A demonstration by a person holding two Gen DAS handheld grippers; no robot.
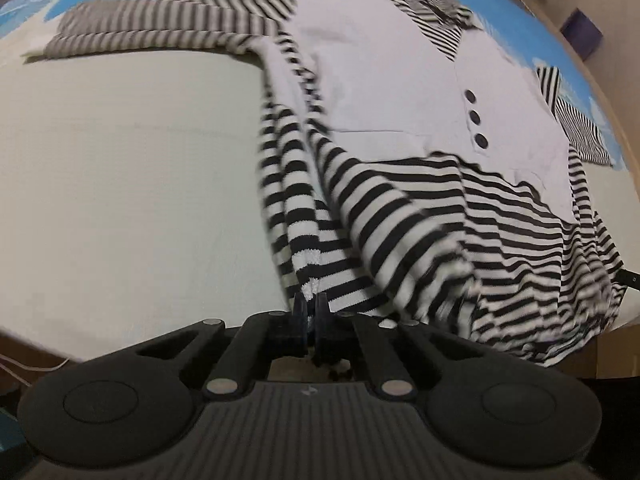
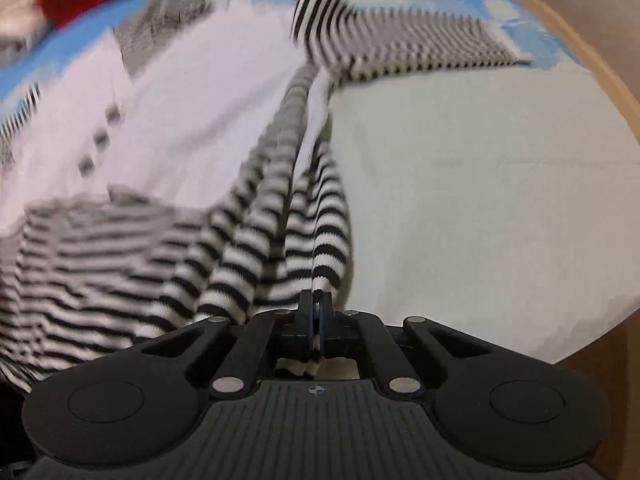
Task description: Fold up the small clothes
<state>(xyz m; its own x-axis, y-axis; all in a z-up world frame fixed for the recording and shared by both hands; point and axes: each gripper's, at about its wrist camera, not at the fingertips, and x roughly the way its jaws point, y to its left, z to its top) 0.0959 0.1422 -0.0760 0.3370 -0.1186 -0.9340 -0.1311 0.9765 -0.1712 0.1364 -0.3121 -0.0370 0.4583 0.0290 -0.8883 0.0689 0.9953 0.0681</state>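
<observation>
Fingers of the left gripper (image 1: 310,307) pinch the striped hem of the shirt (image 1: 400,92), which spreads toward one o'clock over the pale cloth (image 1: 132,168); the right gripper (image 2: 316,304) likewise clamps the hem, shirt stretching toward eleven o'clock

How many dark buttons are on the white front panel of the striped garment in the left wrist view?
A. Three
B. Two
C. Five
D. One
A: three dark buttons sit in a short row on the white panel of the striped garment.
</observation>
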